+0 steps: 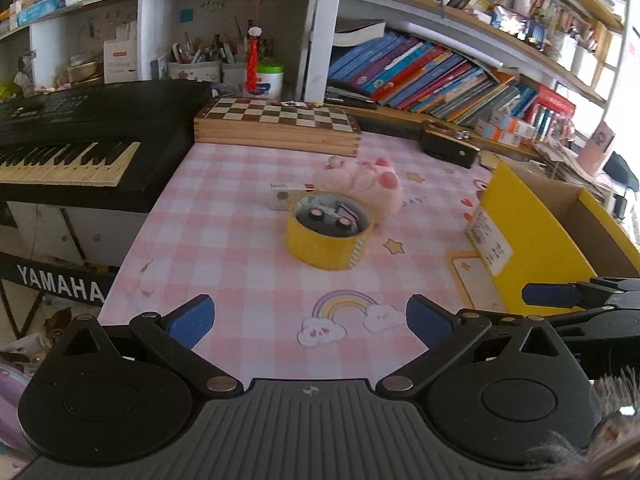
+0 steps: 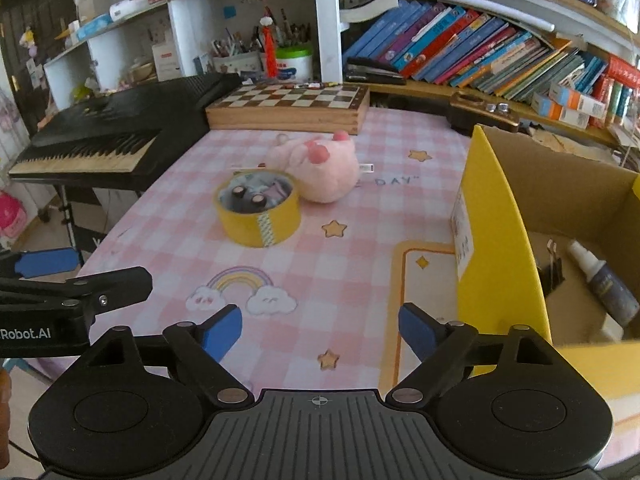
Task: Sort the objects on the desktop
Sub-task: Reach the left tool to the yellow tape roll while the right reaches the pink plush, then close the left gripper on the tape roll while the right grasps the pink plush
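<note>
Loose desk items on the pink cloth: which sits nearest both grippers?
The yellow tape roll, batteries inside its ring; the pink plush toy and small white box lie behind it.

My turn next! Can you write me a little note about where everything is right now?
Left gripper: open, empty, over the rainbow print.
Right gripper: open, empty, beside the yellow box.
Done: a bottle and a binder clip lie in the box.
Left: the tape roll with small things inside it, the pink plush toy touching it, and a small white box behind.
</note>
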Motion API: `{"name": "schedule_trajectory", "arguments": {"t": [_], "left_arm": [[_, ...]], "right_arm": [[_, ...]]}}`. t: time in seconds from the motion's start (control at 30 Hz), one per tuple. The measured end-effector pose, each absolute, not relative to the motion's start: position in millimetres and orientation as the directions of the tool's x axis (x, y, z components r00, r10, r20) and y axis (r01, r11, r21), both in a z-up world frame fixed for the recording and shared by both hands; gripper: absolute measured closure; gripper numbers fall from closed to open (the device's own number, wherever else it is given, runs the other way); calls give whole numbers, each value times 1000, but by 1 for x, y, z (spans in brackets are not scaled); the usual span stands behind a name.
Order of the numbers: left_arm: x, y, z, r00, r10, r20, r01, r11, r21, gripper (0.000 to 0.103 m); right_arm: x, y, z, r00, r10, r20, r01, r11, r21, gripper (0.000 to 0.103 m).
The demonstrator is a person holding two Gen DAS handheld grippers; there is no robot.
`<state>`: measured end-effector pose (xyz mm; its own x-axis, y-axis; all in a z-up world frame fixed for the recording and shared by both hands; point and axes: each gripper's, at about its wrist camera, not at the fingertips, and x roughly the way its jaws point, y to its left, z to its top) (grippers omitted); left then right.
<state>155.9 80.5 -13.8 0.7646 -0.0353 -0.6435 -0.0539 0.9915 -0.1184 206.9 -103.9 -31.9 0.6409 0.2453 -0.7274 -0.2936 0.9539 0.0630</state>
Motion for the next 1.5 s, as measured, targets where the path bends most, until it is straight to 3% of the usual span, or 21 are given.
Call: {"name": "schedule_trajectory", "arguments": {"t": [0.8,1.4,1.5], "left_arm": [[244,76,-38,733,-12,-680,-80,991,-103,0],[316,43,-83,710,-27,-704,56,998,19,0],[322,42,-90,703,-21,-711,64,997,34,7]], "right_arm": [[305,-111,-34,628,266,-732,-281,954,105,15],[349,-106,-26,623,313,-717,-307,941,144,14],[355,-101,-29,608,326,-724,-331,933,142,14]]}}
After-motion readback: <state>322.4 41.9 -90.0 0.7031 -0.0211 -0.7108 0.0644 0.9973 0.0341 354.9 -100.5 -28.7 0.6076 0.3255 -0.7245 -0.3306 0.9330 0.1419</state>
